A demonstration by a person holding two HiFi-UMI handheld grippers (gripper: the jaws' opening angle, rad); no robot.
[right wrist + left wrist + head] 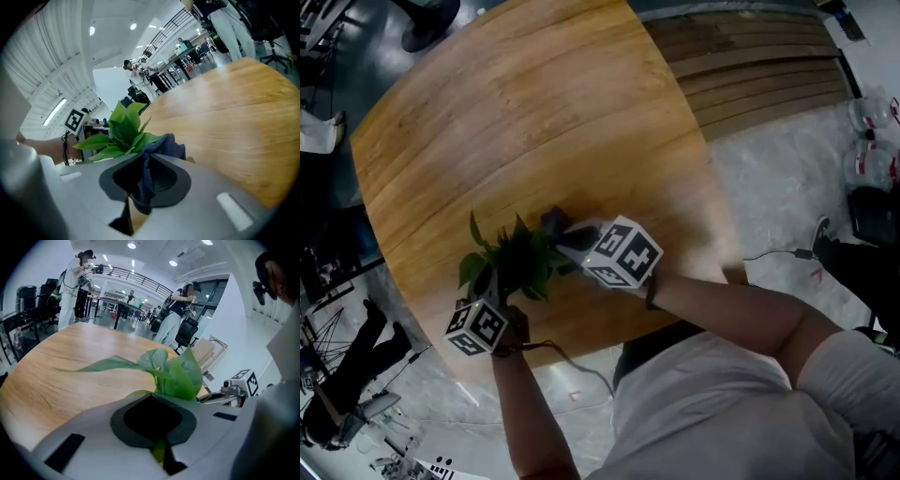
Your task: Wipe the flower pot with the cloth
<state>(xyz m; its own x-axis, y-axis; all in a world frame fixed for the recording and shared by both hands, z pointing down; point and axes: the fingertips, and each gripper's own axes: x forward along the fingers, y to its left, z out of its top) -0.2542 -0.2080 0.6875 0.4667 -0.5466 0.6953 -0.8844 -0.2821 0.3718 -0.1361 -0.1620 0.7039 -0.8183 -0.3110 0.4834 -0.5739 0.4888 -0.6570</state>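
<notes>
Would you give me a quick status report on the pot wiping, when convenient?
Left tongs shut on plant. Right tongs shut on cloth, beside the plant. Pot itself hidden under foliage.

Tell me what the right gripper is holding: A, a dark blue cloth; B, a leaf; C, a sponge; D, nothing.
A: in its own view the right gripper has its jaws closed on a dark blue cloth, right next to the plant.
</notes>
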